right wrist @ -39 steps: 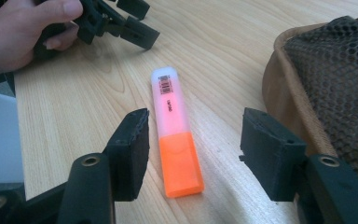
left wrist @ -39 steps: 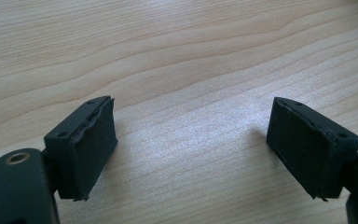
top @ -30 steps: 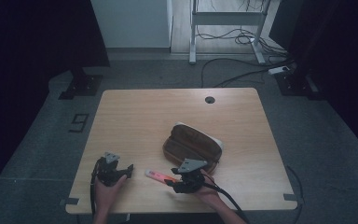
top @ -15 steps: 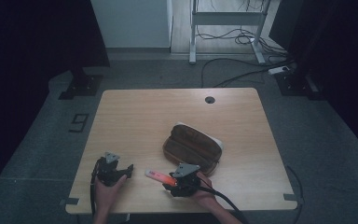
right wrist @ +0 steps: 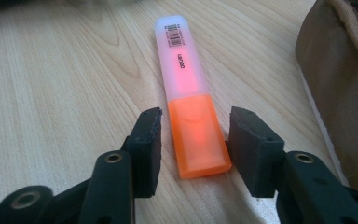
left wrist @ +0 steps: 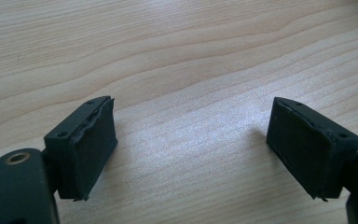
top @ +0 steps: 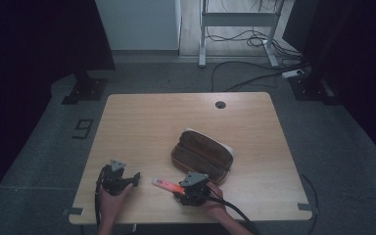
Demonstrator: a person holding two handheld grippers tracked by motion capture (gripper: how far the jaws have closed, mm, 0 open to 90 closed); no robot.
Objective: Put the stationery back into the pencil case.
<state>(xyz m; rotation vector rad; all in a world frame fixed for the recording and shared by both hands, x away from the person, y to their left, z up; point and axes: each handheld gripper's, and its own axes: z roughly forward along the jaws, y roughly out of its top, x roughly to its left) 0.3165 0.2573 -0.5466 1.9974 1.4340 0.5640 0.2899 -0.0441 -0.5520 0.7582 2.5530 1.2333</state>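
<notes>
Right gripper view has the highlighter (right wrist: 189,91) lying flat on the table (right wrist: 51,93), its orange cap end between the jaws of the right gripper (right wrist: 193,140), which stand parted on either side with a sliver of gap each way, not clamped. A brown pouch (right wrist: 340,88) sits just beside it. From above, the highlighter (top: 166,185) lies near the front edge, the pouch (top: 201,155) behind it. Well apart, the left gripper (left wrist: 186,144) rests with jaws spread wide over bare wood.
</notes>
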